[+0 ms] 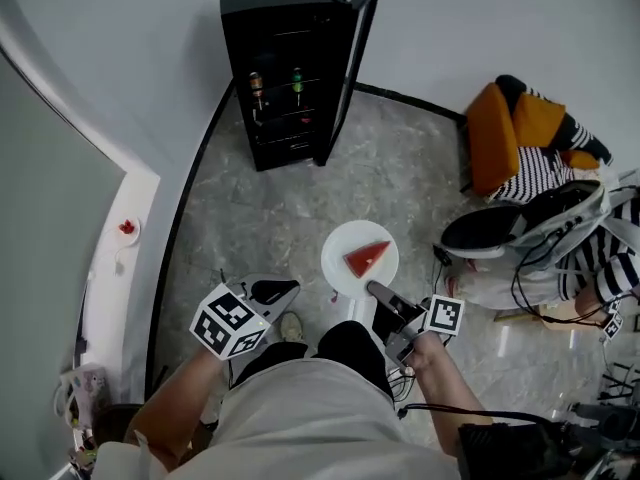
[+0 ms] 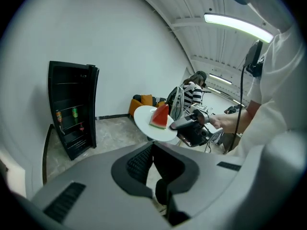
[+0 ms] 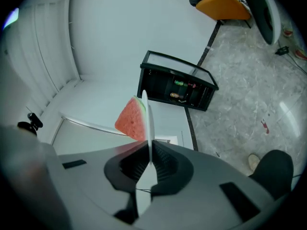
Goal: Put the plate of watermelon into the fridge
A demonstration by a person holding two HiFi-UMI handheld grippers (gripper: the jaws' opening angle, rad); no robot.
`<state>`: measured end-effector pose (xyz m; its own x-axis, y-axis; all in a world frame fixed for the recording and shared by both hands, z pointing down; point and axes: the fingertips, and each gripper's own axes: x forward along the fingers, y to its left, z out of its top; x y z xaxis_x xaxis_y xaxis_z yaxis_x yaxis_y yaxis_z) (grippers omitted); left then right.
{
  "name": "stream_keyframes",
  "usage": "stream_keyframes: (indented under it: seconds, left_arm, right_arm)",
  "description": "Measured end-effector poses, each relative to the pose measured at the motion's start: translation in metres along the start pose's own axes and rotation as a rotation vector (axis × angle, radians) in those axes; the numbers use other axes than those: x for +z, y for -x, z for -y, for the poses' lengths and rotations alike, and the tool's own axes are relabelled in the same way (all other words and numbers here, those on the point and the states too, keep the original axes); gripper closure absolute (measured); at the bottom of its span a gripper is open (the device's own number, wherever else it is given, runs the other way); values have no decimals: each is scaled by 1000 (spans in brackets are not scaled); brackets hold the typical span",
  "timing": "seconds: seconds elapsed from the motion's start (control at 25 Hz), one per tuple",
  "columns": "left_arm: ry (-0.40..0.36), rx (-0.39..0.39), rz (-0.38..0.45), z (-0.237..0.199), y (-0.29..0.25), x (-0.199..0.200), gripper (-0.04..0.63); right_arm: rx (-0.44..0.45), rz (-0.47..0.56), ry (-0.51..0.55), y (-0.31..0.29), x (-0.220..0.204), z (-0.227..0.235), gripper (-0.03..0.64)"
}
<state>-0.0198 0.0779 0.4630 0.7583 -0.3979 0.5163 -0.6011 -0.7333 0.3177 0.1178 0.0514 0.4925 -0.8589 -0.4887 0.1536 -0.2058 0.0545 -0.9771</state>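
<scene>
A white plate (image 1: 350,243) with one red watermelon wedge (image 1: 366,257) is held in the air over the marble floor, in front of me. My right gripper (image 1: 378,293) is shut on the plate's near rim. In the right gripper view the plate (image 3: 148,128) runs edge-on between the pads, with the wedge (image 3: 132,120) to its left. The black fridge (image 1: 285,63) stands by the far wall with its door (image 1: 352,63) swung open. My left gripper (image 1: 290,288) hangs left of the plate, shut and holding nothing. From it I see the plate (image 2: 144,119) and the fridge (image 2: 72,107).
Bottles (image 1: 257,86) stand on the fridge shelves. A seated person in striped clothes (image 1: 600,263) and orange cushions (image 1: 495,133) fill the right side, with cables on the floor. A white ledge (image 1: 115,258) with a small red thing (image 1: 128,228) runs along the left wall.
</scene>
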Motion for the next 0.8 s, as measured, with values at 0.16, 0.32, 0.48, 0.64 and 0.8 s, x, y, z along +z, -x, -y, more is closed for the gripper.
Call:
stream_keyframes:
  seconds: [0.16, 0.32, 0.48, 0.64, 0.8]
  left_arm:
    - [36, 14, 25, -40, -7, 17, 583]
    - [60, 49, 32, -92, -18, 38, 583]
    - [84, 93, 28, -153, -35, 67, 583]
    - [114, 131, 23, -209, -54, 106, 583]
    - [145, 153, 21, -255, -76, 140, 583]
  right_arm:
    - [-21, -25, -3, -49, 42, 9, 594]
    - [-13, -69, 7, -110, 95, 18, 594]
    - [1, -123, 31, -176, 155, 27, 594]
    - [10, -202, 70, -243, 214, 30, 594]
    - [3, -280, 85, -303, 265, 38, 594]
